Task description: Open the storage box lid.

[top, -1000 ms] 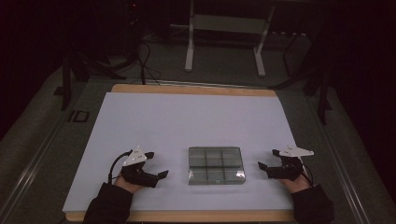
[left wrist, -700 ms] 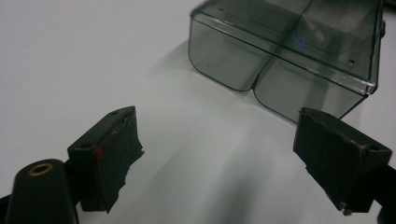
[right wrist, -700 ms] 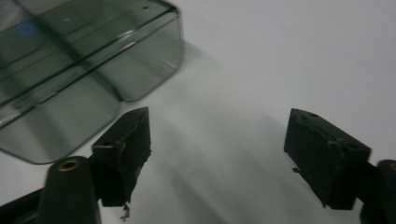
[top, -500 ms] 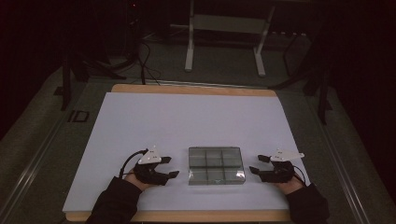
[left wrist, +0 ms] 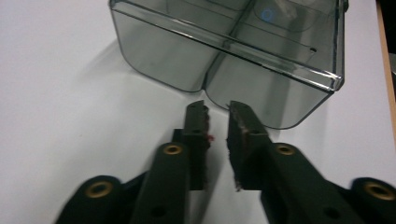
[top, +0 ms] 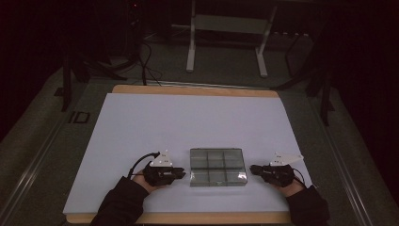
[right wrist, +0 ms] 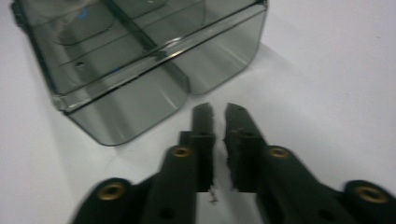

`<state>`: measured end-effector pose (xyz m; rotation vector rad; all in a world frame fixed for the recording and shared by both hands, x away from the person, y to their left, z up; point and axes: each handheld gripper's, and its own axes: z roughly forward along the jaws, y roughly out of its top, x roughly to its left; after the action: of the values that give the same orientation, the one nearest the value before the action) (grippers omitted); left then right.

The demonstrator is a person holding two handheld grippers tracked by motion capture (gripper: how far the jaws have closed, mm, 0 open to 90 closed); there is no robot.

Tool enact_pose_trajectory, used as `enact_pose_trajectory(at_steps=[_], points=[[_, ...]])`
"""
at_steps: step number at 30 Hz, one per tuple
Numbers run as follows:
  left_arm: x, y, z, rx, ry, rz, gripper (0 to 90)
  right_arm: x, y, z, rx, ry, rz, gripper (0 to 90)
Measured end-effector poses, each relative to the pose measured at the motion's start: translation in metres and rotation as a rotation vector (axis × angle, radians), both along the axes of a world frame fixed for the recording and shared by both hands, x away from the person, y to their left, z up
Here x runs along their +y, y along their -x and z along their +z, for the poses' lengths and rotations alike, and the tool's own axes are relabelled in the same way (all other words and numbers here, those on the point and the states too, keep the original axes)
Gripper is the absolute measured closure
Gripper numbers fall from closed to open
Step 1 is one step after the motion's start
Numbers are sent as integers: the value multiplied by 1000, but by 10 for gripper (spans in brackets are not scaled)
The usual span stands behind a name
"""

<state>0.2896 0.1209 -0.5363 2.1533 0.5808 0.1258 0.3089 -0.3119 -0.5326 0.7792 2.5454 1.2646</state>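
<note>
A smoky clear plastic box [top: 217, 167] with several compartments sits on the white table top [top: 188, 122] near the front edge. My left gripper [top: 184, 173] lies just left of the box, its tips almost at the box's left wall. In the left gripper view the jaws [left wrist: 218, 108] stand nearly together, nothing between them, pointing at the box wall [left wrist: 261, 79]. My right gripper [top: 252, 168] rests a short way off the box's right side. In the right gripper view its jaws [right wrist: 218, 109] are also nearly together and hold nothing, a little short of the box [right wrist: 130, 102].
The white sheet covers a wooden board whose edge [top: 188, 217] shows at the front. Behind the table stand the legs of a metal frame [top: 190, 47], and cables [top: 146, 61] trail on the dark floor. A dark post [top: 324, 94] stands at the right.
Both grippers have moved inward toward the box, the left one rightward and the right one leftward. The box has not moved.
</note>
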Motion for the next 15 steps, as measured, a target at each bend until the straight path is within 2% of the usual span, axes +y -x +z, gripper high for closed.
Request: enact_pose_trajectory(at_steps=[1, 4, 8, 15], points=[[-1, 0, 0, 0, -2, -8, 839, 1, 1, 0, 4, -3, 16, 895], [-5, 1, 0, -5, -16, -20, 894, 4, 2, 0, 9, -1, 48, 899], [-8, 1, 1, -12, -18, -36, 900, 10, 4, -1, 5, 15, 84, 899], [-11, 0, 4, -17, 5, -48, 900, 12, 4, 2, 5, -2, 90, 899]])
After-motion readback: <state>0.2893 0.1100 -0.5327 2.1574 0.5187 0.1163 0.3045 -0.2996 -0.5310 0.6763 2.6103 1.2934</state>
